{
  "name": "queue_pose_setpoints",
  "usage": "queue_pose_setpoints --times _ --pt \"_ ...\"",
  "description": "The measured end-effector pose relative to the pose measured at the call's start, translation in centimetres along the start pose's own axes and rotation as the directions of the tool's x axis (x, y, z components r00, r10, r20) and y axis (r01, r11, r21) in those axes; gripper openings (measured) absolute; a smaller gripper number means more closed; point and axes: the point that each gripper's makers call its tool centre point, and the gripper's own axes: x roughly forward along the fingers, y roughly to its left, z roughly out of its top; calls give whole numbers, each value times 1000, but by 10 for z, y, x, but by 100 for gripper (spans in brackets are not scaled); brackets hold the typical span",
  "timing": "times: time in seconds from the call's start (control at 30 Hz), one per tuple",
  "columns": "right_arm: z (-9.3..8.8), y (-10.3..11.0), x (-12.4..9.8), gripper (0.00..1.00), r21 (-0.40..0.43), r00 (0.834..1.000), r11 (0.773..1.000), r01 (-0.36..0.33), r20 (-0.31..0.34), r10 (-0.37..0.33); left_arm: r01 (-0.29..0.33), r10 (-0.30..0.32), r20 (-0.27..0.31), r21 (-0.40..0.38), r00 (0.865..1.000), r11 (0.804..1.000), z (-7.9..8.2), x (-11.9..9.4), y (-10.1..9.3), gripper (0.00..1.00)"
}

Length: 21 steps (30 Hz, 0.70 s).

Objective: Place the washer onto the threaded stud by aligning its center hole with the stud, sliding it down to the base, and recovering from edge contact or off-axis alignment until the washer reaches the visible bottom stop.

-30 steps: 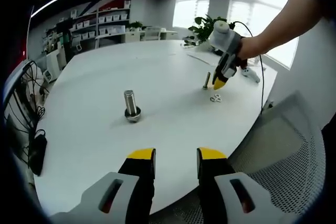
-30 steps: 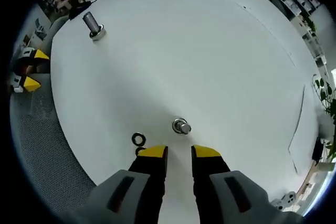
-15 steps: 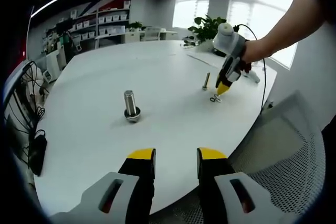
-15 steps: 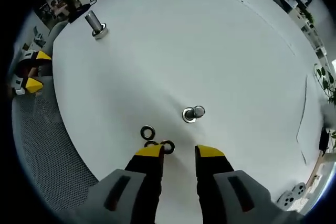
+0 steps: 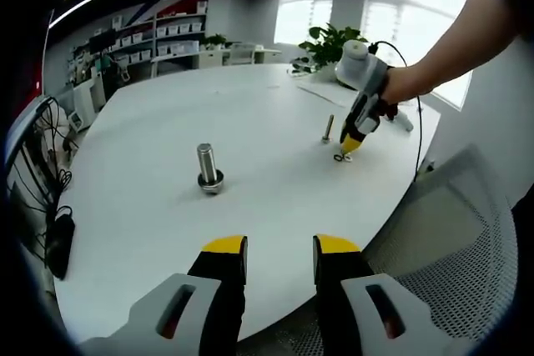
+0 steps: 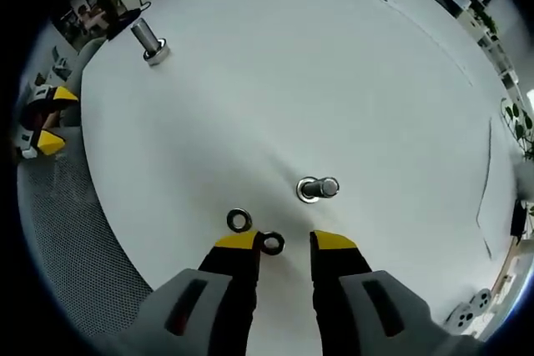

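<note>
A short threaded stud stands on the white table, just beyond my right gripper. That gripper is open, and one small washer lies on the table between its yellow tips. A second washer lies just left of them. In the left gripper view, the right gripper points down at the washers beside the stud. My left gripper hangs open over the near table edge with nothing in it. A larger bolt stands upright with a washer at its base.
A grey mesh chair sits at the table's near right edge. The larger bolt is far from the stud, near the left gripper. A plant and shelves stand behind the table. Cables hang at the left.
The right gripper has dipped from beside the stud towards the washers. One washer now lies between its tips. The left gripper has stayed put.
</note>
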Motion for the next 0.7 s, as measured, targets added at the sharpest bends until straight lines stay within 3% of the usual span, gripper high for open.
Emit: queue_pose_setpoints --times 0.47,0.7 --pt "-7 -5 1 25 -5 1000 1000 -13 -6 13 3 -3 -2 2 1000 1000 0 0 -1 29" --pt "-8 -1 0 27 -91 999 995 -37 -6 36 4 -4 -1 -1 1000 1000 0 0 -1 29"
